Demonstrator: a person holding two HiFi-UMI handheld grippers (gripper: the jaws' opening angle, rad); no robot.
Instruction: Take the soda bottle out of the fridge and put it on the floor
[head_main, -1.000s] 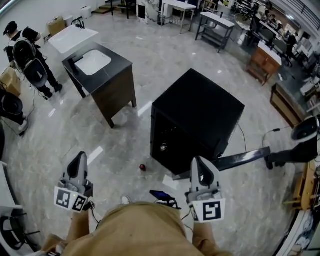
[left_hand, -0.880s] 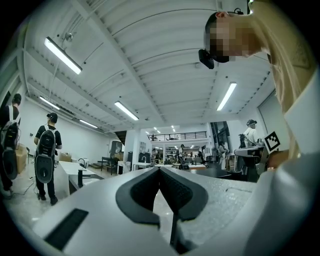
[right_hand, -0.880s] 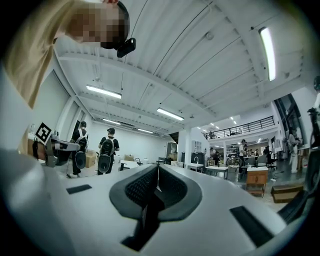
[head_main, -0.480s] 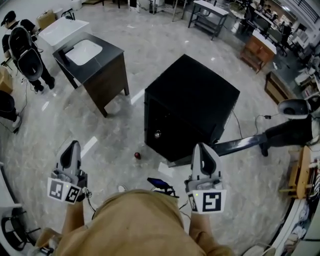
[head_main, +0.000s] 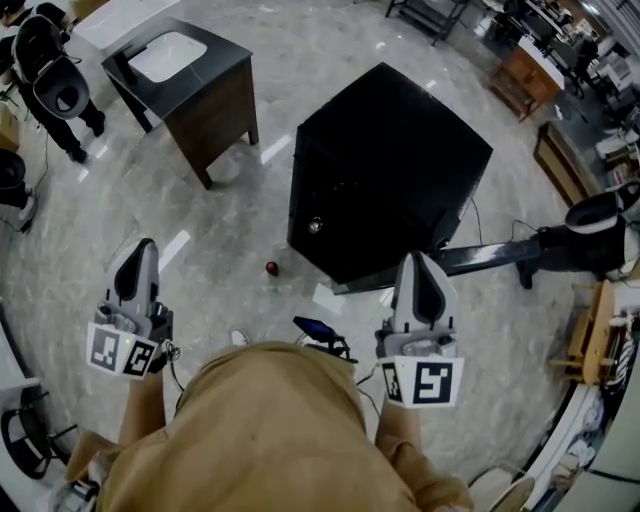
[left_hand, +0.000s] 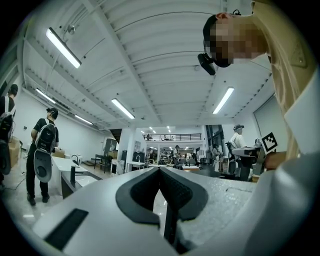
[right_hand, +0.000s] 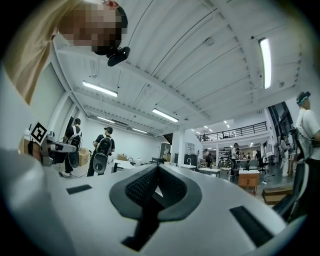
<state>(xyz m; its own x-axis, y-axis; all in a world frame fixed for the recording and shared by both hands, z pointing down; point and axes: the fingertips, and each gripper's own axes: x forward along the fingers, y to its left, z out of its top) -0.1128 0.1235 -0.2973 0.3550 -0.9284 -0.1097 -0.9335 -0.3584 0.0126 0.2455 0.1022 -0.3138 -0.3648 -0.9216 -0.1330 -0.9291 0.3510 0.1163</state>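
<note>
Soda bottle: not visible in any view, so its position, long axis and pointing direction can't be told. Black fridge stands upright on the grey floor, centre of the head view. Its front face is turned toward the person and down-left in frame, with a small round silver knob on it. The front looks closed and nothing of the inside shows.

Left gripper is held out low at left, over bare floor, well apart from the fridge. Its fingers are pressed together, nothing between them. Right gripper is held out at right, with its tip near the fridge's lower right corner in the head view; contact can't be told. Its fingers are also closed flat on each other, empty. Both point forward, roughly level, each with its marker cube toward the person's body. Both gripper views look out across the hall, not at the fridge.

A small red object lies on the floor just left of the fridge's front corner; too small to identify. A dark blue item lies on the floor between the grippers, near the person's tan shirt. A dark wooden cabinet with a white sink basin stands up-left of the fridge, apart from it. A black floor stand lies to the right of the fridge. People with backpacks stand at the far left.
</note>
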